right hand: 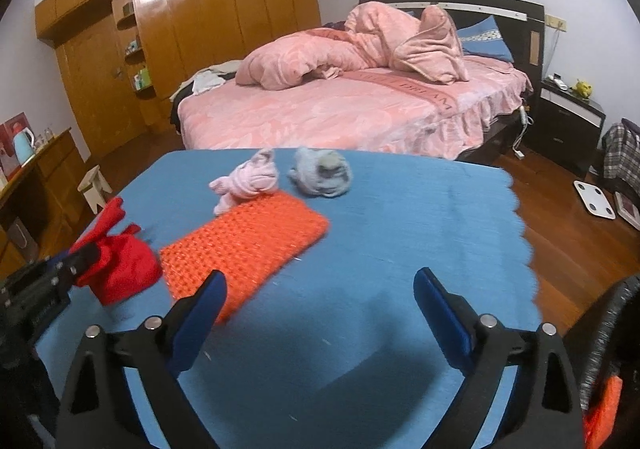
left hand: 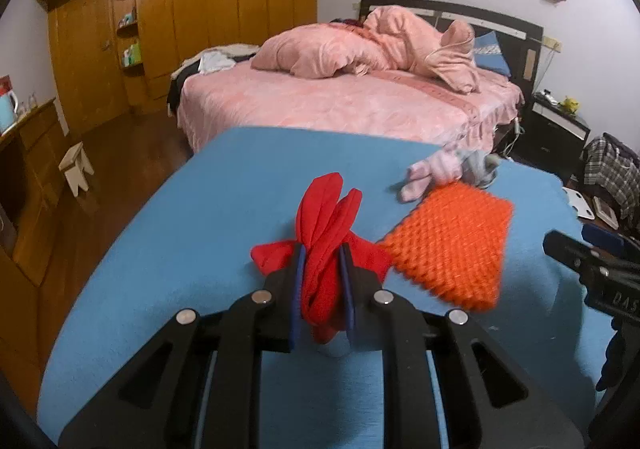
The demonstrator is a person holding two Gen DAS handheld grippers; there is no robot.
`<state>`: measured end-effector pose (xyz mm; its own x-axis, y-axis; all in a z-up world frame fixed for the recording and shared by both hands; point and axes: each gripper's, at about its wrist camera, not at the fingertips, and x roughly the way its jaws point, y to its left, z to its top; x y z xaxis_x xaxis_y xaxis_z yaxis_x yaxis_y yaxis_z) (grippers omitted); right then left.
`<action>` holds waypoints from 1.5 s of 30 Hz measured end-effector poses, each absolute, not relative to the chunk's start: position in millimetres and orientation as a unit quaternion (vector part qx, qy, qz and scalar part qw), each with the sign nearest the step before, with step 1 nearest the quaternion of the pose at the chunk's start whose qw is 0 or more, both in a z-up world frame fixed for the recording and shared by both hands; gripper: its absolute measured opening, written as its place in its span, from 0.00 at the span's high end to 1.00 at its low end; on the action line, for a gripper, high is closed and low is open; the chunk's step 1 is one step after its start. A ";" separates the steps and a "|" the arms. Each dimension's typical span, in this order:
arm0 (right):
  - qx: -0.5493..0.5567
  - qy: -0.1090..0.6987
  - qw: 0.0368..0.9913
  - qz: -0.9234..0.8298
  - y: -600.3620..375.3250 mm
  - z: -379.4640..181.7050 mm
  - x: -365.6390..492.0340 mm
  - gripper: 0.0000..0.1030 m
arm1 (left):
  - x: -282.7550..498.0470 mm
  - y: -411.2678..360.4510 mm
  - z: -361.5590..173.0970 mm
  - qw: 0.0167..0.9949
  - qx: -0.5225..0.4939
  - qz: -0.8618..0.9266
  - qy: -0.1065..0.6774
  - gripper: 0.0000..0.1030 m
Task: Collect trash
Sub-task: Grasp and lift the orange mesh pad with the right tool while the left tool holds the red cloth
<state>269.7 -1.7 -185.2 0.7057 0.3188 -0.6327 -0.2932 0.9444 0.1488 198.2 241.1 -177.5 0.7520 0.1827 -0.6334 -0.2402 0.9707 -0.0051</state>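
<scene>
My left gripper (left hand: 323, 251) is shut on a red cloth (left hand: 326, 221) and holds it just above the blue table cover (left hand: 200, 217). The same red cloth (right hand: 116, 257) shows at the left of the right wrist view, in the left gripper (right hand: 82, 255). My right gripper (right hand: 320, 289) is open and empty above the blue cover (right hand: 420, 217). An orange knitted mat (left hand: 448, 245) lies flat on the cover, also in the right wrist view (right hand: 248, 241). Beyond it lie a pink balled sock (right hand: 250, 181) and a grey balled sock (right hand: 322, 171).
A bed with pink bedding (right hand: 340, 105) stands beyond the table. A wooden wardrobe (right hand: 180, 21) lines the far left wall. A small white stool (left hand: 76, 167) and a white scale (right hand: 595, 199) sit on the wood floor. A black nightstand (right hand: 568, 129) is at the right.
</scene>
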 end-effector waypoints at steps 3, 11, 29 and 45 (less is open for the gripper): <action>0.012 0.357 0.919 0.168 11.2 -190.0 277.2 0.15 | 199.5 247.4 -187.1 0.930 -0.052 0.117 0.344 0.85; 0.004 0.394 0.904 0.169 32.6 -209.2 291.1 0.25 | 195.5 253.0 -194.2 0.928 -0.068 0.113 0.347 0.85; 0.002 0.399 0.887 0.233 48.7 -213.1 283.9 0.89 | 199.5 252.7 -198.9 0.925 -0.075 0.108 0.357 0.85; 0.013 0.372 0.901 0.224 11.2 -180.5 252.9 0.90 | 179.9 237.3 -179.0 0.936 -0.074 0.093 0.332 0.85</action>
<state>252.9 11.2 -180.5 0.6235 0.4129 -0.6639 -0.3934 0.8995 0.1900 179.9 237.3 -179.0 0.7626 0.1256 -0.6346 -0.2234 0.9718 -0.0761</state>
